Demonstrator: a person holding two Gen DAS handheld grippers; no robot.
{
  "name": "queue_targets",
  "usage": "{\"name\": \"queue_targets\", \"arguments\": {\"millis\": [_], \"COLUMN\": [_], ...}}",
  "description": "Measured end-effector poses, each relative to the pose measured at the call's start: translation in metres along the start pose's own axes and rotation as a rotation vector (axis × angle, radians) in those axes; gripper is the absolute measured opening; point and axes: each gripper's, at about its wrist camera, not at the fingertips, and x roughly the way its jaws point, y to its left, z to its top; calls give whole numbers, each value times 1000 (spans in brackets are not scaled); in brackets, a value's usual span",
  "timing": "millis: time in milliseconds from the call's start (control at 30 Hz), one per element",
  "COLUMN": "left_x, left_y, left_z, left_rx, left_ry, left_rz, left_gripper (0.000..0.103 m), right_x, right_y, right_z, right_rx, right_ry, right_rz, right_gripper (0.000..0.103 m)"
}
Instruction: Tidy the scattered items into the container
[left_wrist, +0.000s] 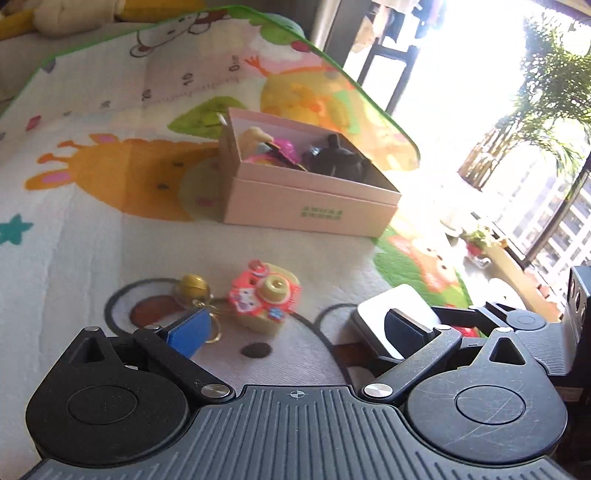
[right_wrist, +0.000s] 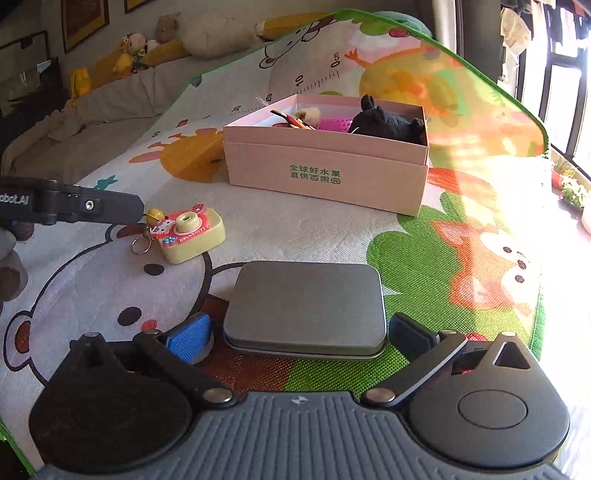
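Grey metal tin (right_wrist: 304, 308) lies bottom centre, between the spread fingers of the right gripper (right_wrist: 299, 338), ungripped. Left gripper (left_wrist: 295, 332) wide open, empty, near toy camera keychain (left_wrist: 264, 295). Pink box (right_wrist: 325, 173) upper centre.

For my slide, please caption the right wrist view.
Open right gripper straddles a grey tin; pink box beyond.

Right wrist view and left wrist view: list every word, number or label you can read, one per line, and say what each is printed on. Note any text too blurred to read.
"全球好水果 直供百果园": green print on the pink box.
"0cm", "10", "20", "30": ruler on the play mat.
"bbot_AI", cut off at the frame edge: left gripper.
Toy camera: lettering too small to read.
Left wrist view: box label too blurred.
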Motion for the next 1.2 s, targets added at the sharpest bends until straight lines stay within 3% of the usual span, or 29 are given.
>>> {"name": "queue_targets", "arguments": {"millis": [33, 100, 200, 467, 633, 767, 833, 1000, 1067, 1100, 1200], "left_x": [8, 22, 33, 51, 52, 27, 21, 40, 49, 51, 51], "left_y": [-1, -3, -13, -8, 15, 23, 13, 9, 17, 19, 14], "left_z": [-2, -1, 3, 15, 20, 18, 15, 19, 23, 23, 18], "left_rx": [-16, -25, 12, 112, 206, 134, 138, 87, 43, 39, 122], "left_ry": [23, 46, 32, 26, -2, -26, -44, -56, -57, -58, -74], "left_rz": [-12, 40, 95, 154, 341, 223, 205, 319, 331, 330, 377], "left_gripper": [102, 102, 103, 103, 103, 103, 103, 102, 102, 99, 68], "right_x": [-1, -2, -2, 0, 0, 0, 1, 2, 2, 2, 2], "right_y": [-1, -2, -4, -3, -2, -2, -1, 3, 2, 2, 2], "right_z": [-1, -1, -1, -1, -1, -1, 0, 0, 0, 0, 0], "right_rx": [4, 16, 32, 26, 16, 14, 8, -12, -9, -8, -7], "right_ry": [-3, -9, -9, -5, -1, 1, 4, 12, 10, 10, 9], "right_rz": [-1, -3, -4, -9, -17, -20, -26, -45, -43, -42, -40], "right_gripper": [103, 103, 103, 103, 103, 103, 103, 103, 103, 103, 103]}}
